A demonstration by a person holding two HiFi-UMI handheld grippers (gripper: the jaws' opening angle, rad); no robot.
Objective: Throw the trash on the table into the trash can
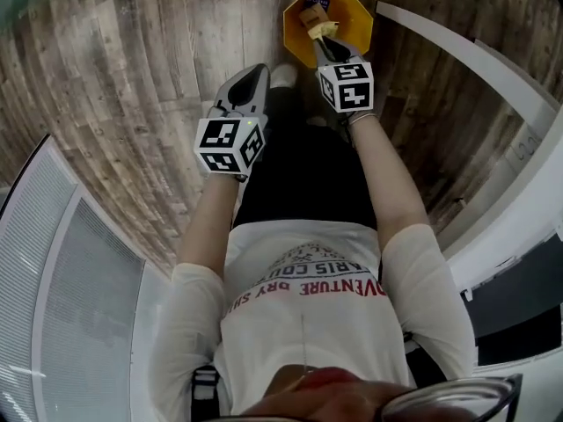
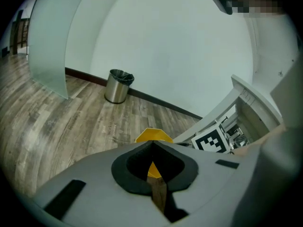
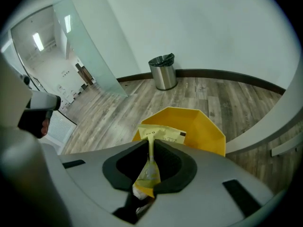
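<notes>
In the head view the yellow trash can (image 1: 354,16) stands at 12 o'clock, mouth open upward; the right gripper (image 1: 322,42) with a yellow wrapper (image 1: 326,29) hangs over its left part. A white curved table edge (image 1: 457,47) closes the 2 o'clock side, just beside the can. From 9 to 11 o'clock the wood floor (image 1: 132,77) lies free around the left gripper (image 1: 253,76).

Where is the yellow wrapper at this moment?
In the right gripper view the yellow wrapper is pinched in the right gripper, over the yellow bin on the wood floor.
</notes>
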